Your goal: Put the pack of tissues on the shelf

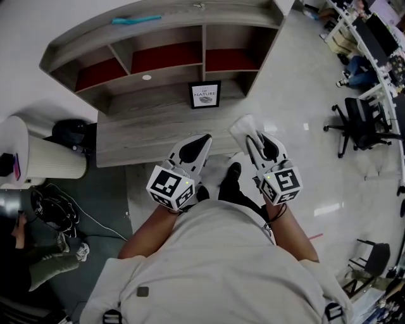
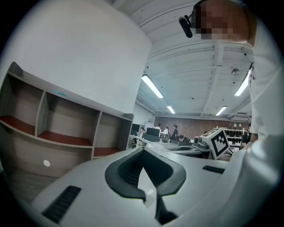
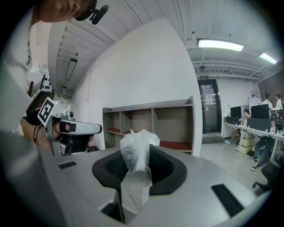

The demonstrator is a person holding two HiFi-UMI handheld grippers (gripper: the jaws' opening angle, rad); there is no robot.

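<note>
- The left tool (image 1: 205, 137) is held with its jaws drawn together at the tips, and nothing is gripped between them. It serves no purpose in the placing. If it is carried forward alongside the other tool, the front edge of the lower ledge (image 1: 139, 136) could be struck by it.
- The shelf (image 1: 264, 49) stands ahead, apart from both tools. Its red-floored compartments (image 1: 166, 58) are bounded by dividers (image 1: 204, 47) and a top board (image 1: 190, 14). The pack could be caught on one of these if it is brought in too high or off-centre.
- The framed picture (image 1: 205, 94) stands upright on the ledge, roughly in line between the tools and the compartments. It is judged likely to be knocked over if the approach is made low, or if the pack is set down close beside it.
- The right tool (image 1: 269, 142) is clenched on the pack of tissues (image 3: 135, 162). Only soft wrapper is gripped, so the pack could be crushed out of shape, could slide within the jaws on the way in, or could cling to a pad when it is let go.
- The pack is pinched between the jaws of the right tool. It runs along them and bulges up and forward past the tips. It is carried in the air, not yet on the shelf, and the left tool is beside it without touching it.
</note>
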